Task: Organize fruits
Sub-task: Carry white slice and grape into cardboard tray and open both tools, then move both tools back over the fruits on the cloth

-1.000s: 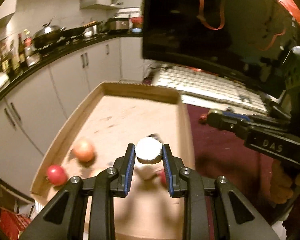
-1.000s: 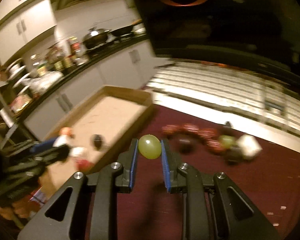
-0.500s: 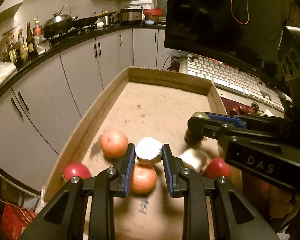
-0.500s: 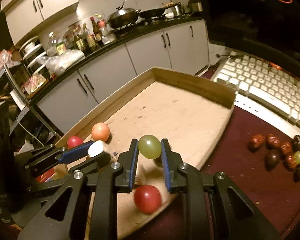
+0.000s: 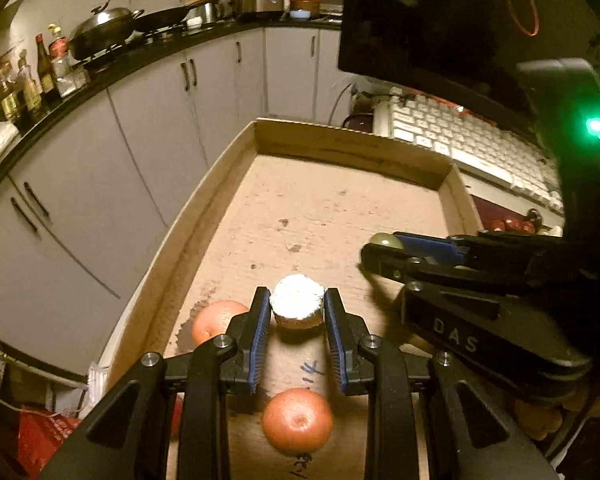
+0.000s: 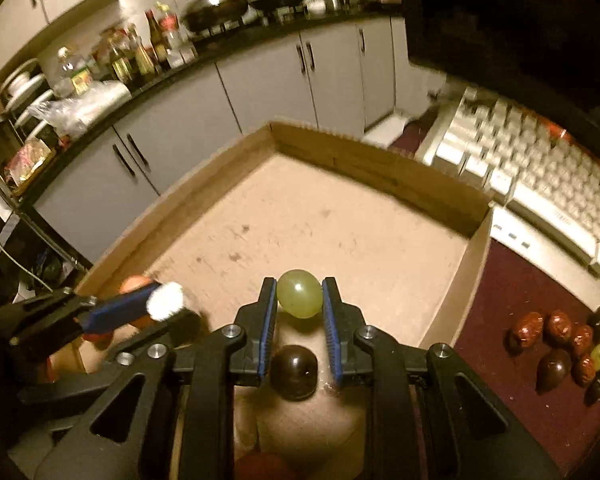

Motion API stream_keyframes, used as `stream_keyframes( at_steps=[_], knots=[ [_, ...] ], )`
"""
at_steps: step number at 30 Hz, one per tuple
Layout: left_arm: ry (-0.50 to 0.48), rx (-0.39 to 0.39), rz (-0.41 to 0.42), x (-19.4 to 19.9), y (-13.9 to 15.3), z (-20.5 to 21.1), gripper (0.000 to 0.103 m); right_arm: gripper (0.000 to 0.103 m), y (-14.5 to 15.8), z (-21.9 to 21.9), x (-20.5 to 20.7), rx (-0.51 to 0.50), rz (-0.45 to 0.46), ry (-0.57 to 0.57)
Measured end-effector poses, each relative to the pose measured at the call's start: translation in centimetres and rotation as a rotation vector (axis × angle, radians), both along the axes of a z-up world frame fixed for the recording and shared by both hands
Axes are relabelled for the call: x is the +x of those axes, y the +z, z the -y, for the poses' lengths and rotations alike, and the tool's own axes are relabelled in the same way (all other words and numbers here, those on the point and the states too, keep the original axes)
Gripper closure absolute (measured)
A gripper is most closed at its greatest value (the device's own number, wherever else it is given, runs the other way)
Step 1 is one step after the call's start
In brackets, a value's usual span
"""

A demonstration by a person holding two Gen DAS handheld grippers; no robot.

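While both your hands hang over the cardboard tray (image 5: 228,184), your left gripper (image 5: 297,312) is clamped on a white round chunk (image 5: 297,300), pads pressing both sides, held clear above the tray floor. Below it: one orange fruit (image 5: 297,420) near the front edge, another orange fruit (image 5: 214,320) just left of the left finger. Your right gripper (image 6: 300,300) is pinched on a green grape (image 6: 300,293), also up off the tray floor. Under it sits a dark round fruit (image 6: 294,372) on the tray; something reddish at the bottom edge, prob. more fruit, too cut off to call. Right of the tray on the maroon mat (image 6: 512,292), a cluster of dark red and black fruits (image 6: 564,348) incl. one green one, with a white keyboard (image 6: 540,176) beyond.
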State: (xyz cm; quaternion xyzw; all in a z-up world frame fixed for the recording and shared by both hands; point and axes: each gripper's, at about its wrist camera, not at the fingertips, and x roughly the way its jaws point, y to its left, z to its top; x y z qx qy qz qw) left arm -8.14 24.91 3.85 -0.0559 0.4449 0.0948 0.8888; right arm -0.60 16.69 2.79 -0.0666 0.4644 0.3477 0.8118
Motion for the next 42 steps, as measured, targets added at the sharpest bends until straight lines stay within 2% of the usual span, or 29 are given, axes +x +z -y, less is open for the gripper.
stream_keyframes(
  at_steps=[3,5,7,8,10,11,13,17,20,22,24,25,26,27,28,29,32,33,37,39,42],
  knots=[
    [0.016,0.012,-0.013,0.1,0.0,0.2,0.075,0.078,-0.2,-0.3,0.2,-0.011,-0.007,0.012],
    [0.029,0.017,-0.010,-0.1,0.1,0.6,0.068,0.078,-0.2,-0.2,0.2,-0.010,-0.009,0.027],
    [0.051,0.028,0.019,-0.7,0.6,1.0,0.046,0.077,0.2,0.2,0.1,0.010,0.000,0.048],
    [0.071,0.050,0.049,-1.2,1.1,1.2,0.041,0.076,0.4,0.7,-0.1,0.017,0.025,0.042],
    [0.112,0.112,0.121,-2.5,2.3,1.8,0.035,0.050,1.3,2.0,-0.2,0.057,0.065,0.017],
    [0.132,0.140,0.155,-3.2,3.0,2.3,0.033,0.046,1.6,2.7,-0.2,0.094,0.069,0.007],
    [0.161,0.165,0.230,-4.8,4.7,3.2,0.021,0.045,2.5,4.8,0.1,0.194,0.071,-0.029],
    [0.192,0.176,0.373,-8.3,7.8,5.4,0.020,0.045,3.7,8.6,0.9,0.363,0.094,-0.158],
    [0.206,0.182,0.477,-11.8,9.8,7.5,0.020,0.045,4.9,10.4,1.0,0.435,0.125,-0.243],
    [0.196,0.181,0.522,-13.4,10.6,8.5,0.019,0.045,6.3,11.4,-0.1,0.486,0.214,-0.286],
    [0.189,0.208,0.560,-14.8,11.3,9.8,0.019,0.044,8.1,12.4,-2.2,0.560,0.354,-0.298],
    [0.184,0.226,0.574,-15.3,11.5,10.3,0.019,0.038,9.4,13.3,-3.7,0.622,0.423,-0.300],
    [0.177,0.247,0.589,-15.9,11.8,10.9,0.019,0.032,10.1,13.9,-4.5,0.659,0.452,-0.297],
    [0.168,0.263,0.605,-16.5,12.0,11.4,0.019,0.011,11.0,14.2,-5.4,0.702,0.479,-0.296],
    [0.160,0.271,0.621,-17.0,12.3,11.8,0.019,0.000,11.8,15.2,-6.3,0.754,0.490,-0.299],
    [0.152,0.275,0.632,-17.4,12.6,12.1,0.019,0.000,11.9,15.9,-6.5,0.791,0.468,-0.293],
    [0.136,0.280,0.663,-18.1,13.4,12.6,0.019,0.000,11.1,16.9,-4.5,0.909,0.230,-0.212],
    [0.137,0.276,0.678,-18.2,13.7,12.7,0.019,0.000,10.6,17.0,-3.7,0.910,0.189,-0.212],
    [0.129,0.248,0.701,-17.0,13.9,12.8,0.019,0.000,9.1,18.4,-1.9,0.885,0.152,-0.270],
    [0.098,0.222,0.675,-15.7,13.5,13.0,0.019,0.000,8.7,19.9,-1.2,0.896,0.131,-0.308],
    [0.041,0.186,0.645,-13.2,12.7,13.7,0.019,0.000,8.7,22.2,-0.8,0.862,0.133,-0.341]
  ],
)
